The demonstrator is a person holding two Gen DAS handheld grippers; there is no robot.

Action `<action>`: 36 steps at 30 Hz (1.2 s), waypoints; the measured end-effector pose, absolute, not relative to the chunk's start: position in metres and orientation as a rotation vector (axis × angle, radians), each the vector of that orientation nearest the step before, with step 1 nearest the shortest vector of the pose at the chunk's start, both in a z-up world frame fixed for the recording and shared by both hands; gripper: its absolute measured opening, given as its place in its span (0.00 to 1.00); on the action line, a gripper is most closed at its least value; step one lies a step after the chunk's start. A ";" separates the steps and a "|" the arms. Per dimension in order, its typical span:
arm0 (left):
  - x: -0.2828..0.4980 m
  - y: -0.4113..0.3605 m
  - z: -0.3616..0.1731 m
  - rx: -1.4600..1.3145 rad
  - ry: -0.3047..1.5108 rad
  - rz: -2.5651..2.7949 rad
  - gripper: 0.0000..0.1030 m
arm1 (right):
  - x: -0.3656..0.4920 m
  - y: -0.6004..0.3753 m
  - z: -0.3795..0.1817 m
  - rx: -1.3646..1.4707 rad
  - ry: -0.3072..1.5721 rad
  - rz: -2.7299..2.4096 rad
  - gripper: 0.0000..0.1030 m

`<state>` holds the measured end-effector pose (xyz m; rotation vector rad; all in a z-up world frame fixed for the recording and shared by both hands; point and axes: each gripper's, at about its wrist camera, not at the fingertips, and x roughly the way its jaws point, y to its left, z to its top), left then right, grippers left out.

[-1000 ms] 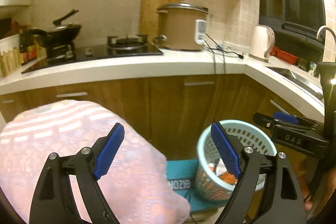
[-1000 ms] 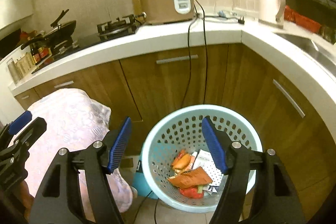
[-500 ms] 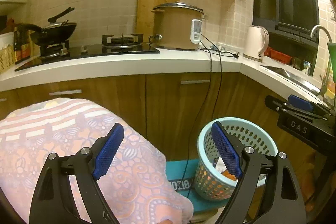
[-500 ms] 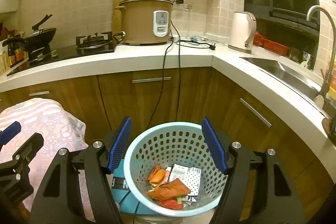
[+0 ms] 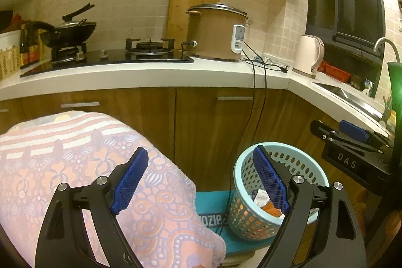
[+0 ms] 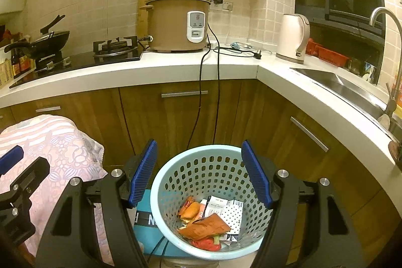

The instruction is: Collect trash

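While the left gripper (image 5: pixel 201 180) hangs with its blue-padded jaws standing wide and nothing between them, the left wrist view shows it above the edge of a pink and white flowered cloth (image 5: pixel 75 167) that covers something bulky. To the right of the cloth stands the pale blue perforated plastic basket (image 5: pixel 241 212), which rests on a flat teal box (image 5: pixel 213 205). Two black cables (image 5: pixel 253 117) hang from the white countertop (image 5: pixel 125 77) and pass just beside the basket; a careless reach from this side could catch them and pull on the brown rice cooker (image 5: pixel 216 34) above. In the right wrist view, the right gripper (image 6: pixel 199 172) is also open and empty, directly over the basket mouth. The trash (image 6: pixel 211 220), which is orange and red wrappers and white printed paper, already lies at the bottom of the basket. I judge that collecting is done or nearly done for these pieces. If a gripper comes down to take the rim, the light basket may tilt or slide off the box and spill, because its footing looks narrow. The loose cloth could also be dragged by the left jaws.
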<state>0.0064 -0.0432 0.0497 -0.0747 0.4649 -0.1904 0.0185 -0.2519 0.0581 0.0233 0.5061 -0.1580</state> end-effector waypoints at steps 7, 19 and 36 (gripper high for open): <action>0.002 -0.040 0.051 -0.091 0.472 -0.182 0.82 | 0.019 -0.251 0.058 0.024 0.511 -0.142 0.64; -0.001 -0.034 0.056 -0.102 0.474 -0.163 0.83 | 0.017 -0.243 0.060 0.021 0.513 -0.115 0.64; -0.006 -0.028 0.060 -0.111 0.463 -0.146 0.83 | 0.014 -0.235 0.064 0.009 0.504 -0.098 0.64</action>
